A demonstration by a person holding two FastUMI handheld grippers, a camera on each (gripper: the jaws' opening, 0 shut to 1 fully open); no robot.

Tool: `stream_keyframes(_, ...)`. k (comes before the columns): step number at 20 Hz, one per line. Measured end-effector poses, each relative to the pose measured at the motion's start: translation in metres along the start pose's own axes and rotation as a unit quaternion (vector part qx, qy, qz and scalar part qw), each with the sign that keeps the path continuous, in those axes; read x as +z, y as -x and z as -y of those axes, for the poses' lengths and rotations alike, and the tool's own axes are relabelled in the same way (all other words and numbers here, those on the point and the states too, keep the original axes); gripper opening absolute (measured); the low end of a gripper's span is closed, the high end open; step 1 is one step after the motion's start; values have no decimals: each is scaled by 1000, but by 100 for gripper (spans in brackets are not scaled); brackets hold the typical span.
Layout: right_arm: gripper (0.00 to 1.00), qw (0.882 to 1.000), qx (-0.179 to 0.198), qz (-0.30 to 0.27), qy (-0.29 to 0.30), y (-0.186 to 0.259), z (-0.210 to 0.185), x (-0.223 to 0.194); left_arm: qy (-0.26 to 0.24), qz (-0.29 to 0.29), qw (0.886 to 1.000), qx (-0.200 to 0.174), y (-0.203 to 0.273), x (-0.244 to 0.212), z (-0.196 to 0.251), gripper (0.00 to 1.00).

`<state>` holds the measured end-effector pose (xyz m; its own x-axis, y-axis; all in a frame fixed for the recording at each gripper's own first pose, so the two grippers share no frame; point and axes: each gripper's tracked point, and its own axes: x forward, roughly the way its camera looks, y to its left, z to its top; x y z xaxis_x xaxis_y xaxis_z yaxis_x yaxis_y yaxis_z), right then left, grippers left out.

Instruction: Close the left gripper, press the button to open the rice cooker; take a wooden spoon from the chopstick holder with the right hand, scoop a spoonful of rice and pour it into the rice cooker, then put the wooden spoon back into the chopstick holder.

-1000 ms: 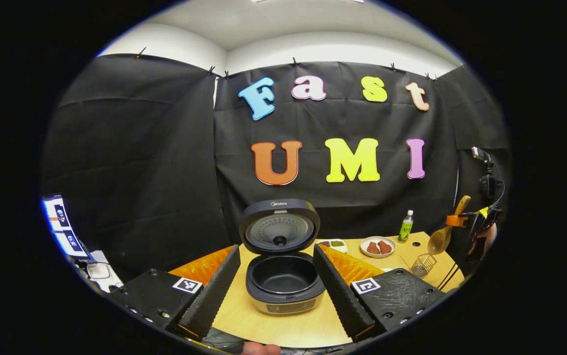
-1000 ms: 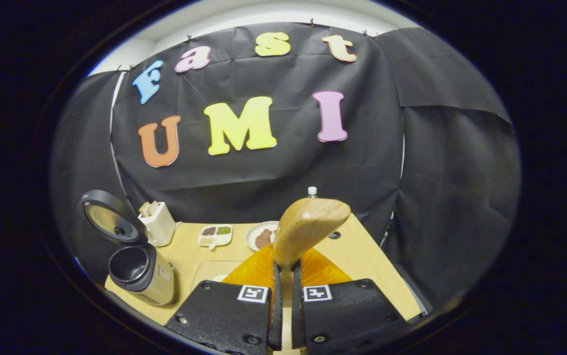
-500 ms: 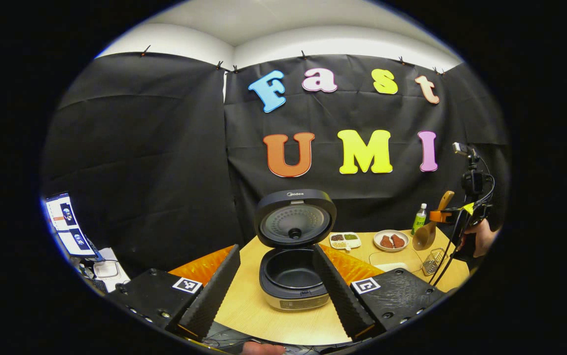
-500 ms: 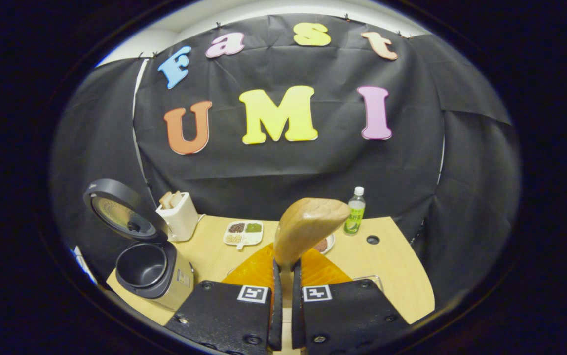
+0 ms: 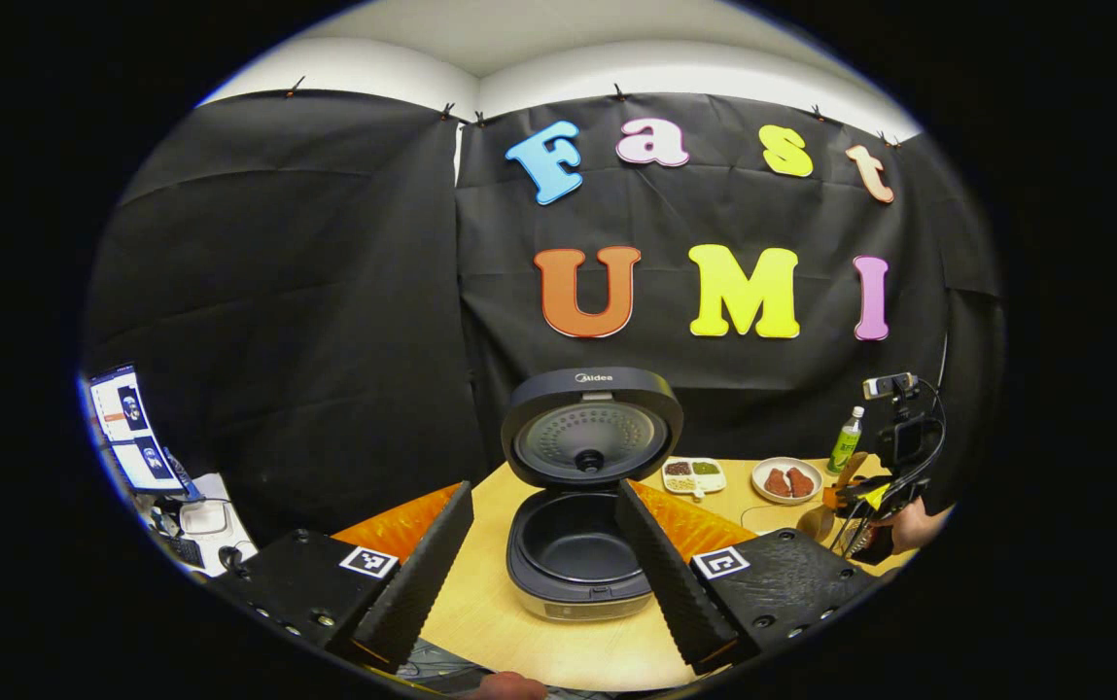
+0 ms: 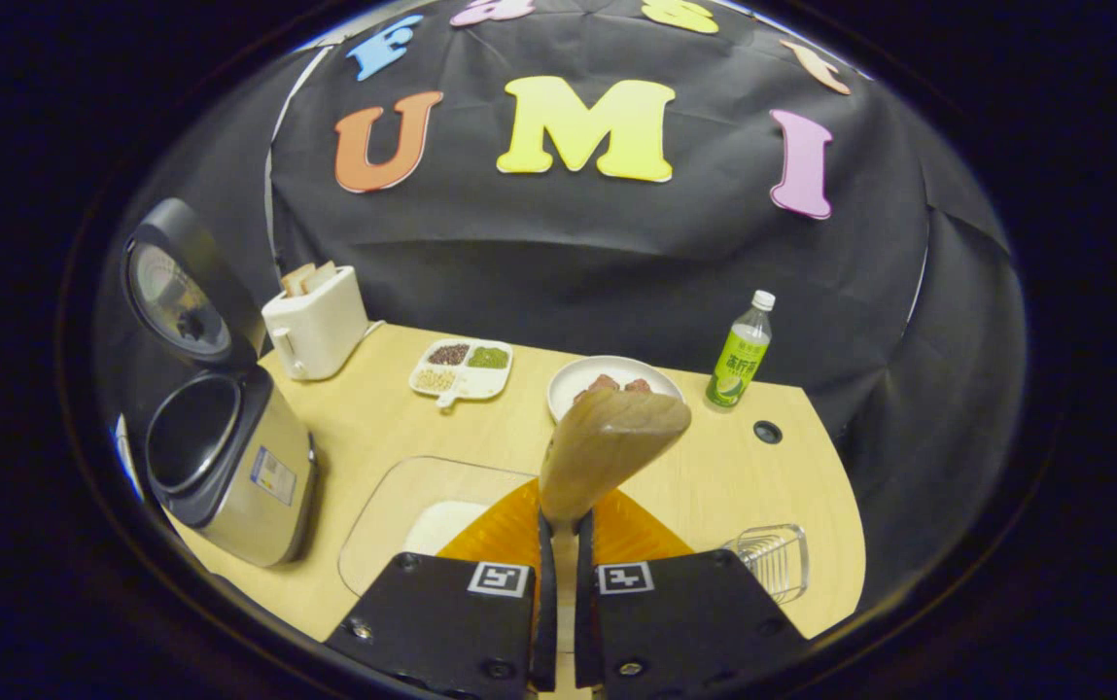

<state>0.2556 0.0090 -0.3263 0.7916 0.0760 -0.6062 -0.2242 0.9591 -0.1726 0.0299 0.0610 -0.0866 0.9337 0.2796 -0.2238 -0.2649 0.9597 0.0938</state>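
While its fingers stand wide apart, the left gripper (image 5: 543, 544) in the left gripper view faces the rice cooker (image 5: 579, 530), lid up, at the tabletop's (image 5: 558, 651) near edge. Toward the right edge, the right gripper (image 5: 859, 501) holds the wooden spoon (image 5: 845, 476).

Right gripper view: fingers clamp the spoon's handle; a wire chopstick holder (image 6: 770, 559) sits near the tabletop's right edge, a clear container of rice (image 6: 422, 520) beside the cooker.

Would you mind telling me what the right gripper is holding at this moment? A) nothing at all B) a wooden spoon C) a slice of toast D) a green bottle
B: in the right gripper view, the right gripper has both fingers pressed on the handle of the wooden spoon, whose bowl rises ahead of them.
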Motion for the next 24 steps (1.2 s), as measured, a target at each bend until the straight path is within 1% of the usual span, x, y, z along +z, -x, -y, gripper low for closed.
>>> stream_keyframes(2, 13, 1000, -15, 0, 25, -6, 0, -7, -4, -4, 1000, 9, -3, -1, -5, 95)
stream_keyframes(4, 12, 999, -24, -6, 39, -10, -2, -15, -3, -9, 1000, 15, -6, -2, -11, 95)
stream_keyframes(6, 13, 998, -29, 1, 52, -14, -6, -16, -1, -16, 1000, 21, -7, -3, -16, 95)
stream_keyframes(9, 12, 999, -18, 2, 48, -19, -22, -17, 4, -22, 999, 27, -10, -4, -20, 95)
stream_keyframes(14, 13, 999, 19, -6, 28, -26, -55, -20, 6, -26, 999, 41, -8, -4, -32, 95)
stream_keyframes(17, 13, 999, 47, -16, -2, -25, -67, -23, 10, -24, 999, 46, -7, 0, -34, 95)
stream_keyframes(20, 12, 996, 73, -29, -49, -23, -76, -24, 12, -23, 998, 50, -10, 0, -36, 95)
stream_keyframes(22, 12, 990, 95, -41, -93, -21, -81, -24, 16, -22, 998, 50, -10, 0, -35, 95)
stream_keyframes(24, 13, 982, 119, -53, -139, -17, -88, -22, 16, -20, 999, 48, -11, 1, -31, 95)
